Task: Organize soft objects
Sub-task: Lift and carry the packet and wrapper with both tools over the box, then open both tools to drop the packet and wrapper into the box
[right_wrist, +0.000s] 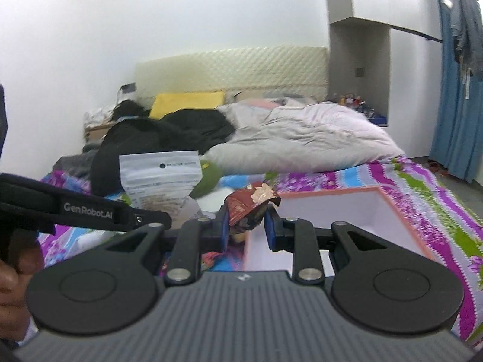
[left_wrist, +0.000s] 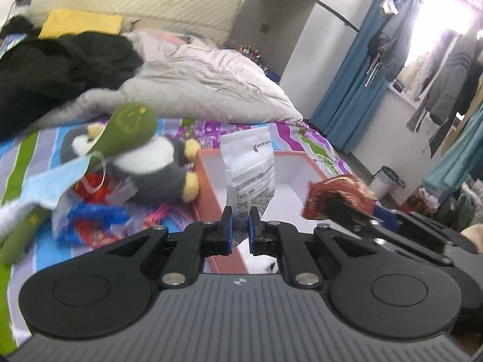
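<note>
White pouch point(left_wrist: 252, 175) in left fingers point(left_wrist: 227, 226) — above box rim point(left_wrist: 208, 187)

White pouch point(left_wrist: 252, 169), red-brown wrapper point(right_wrist: 252, 203), orange-rimmed box point(left_wrist: 208, 181), striped sheet point(left_wrist: 27, 157)

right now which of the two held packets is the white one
The pouch in the left gripper: tall, white, with printed text. The right gripper holds a small crumpled dark red packet.
</note>
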